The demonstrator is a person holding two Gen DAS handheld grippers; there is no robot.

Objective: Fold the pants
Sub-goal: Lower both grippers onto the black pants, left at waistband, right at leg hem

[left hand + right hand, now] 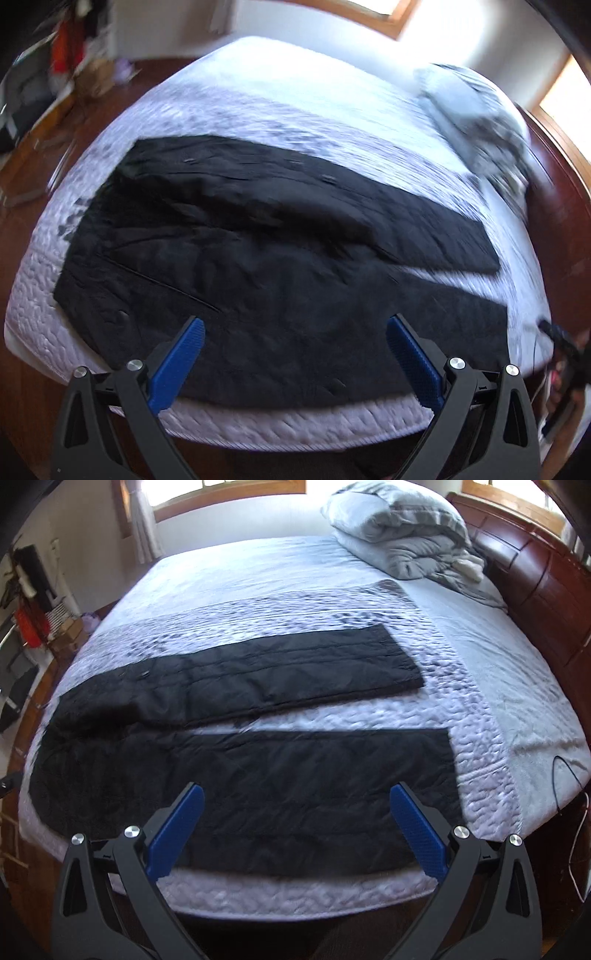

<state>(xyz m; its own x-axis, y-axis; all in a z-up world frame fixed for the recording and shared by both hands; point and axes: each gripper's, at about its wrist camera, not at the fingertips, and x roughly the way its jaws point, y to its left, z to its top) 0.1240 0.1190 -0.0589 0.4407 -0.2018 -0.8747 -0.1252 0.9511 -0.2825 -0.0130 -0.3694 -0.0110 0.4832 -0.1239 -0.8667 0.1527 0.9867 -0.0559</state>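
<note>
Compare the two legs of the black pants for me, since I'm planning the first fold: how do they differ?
The near leg of the black quilted pants lies along the bed's front edge, under the open right claw; the far leg lies deeper on the white quilted bed cover. The near leg's hem reaches further right. Both lie flat, spread apart, unfolded.

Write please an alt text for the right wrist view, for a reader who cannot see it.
Black pants lie flat and unfolded on a bed with a pale quilted cover, the two legs spread apart. The open right gripper hovers above the nearer leg, holding nothing. A bundled grey blanket sits by the dark wooden headboard.
</note>
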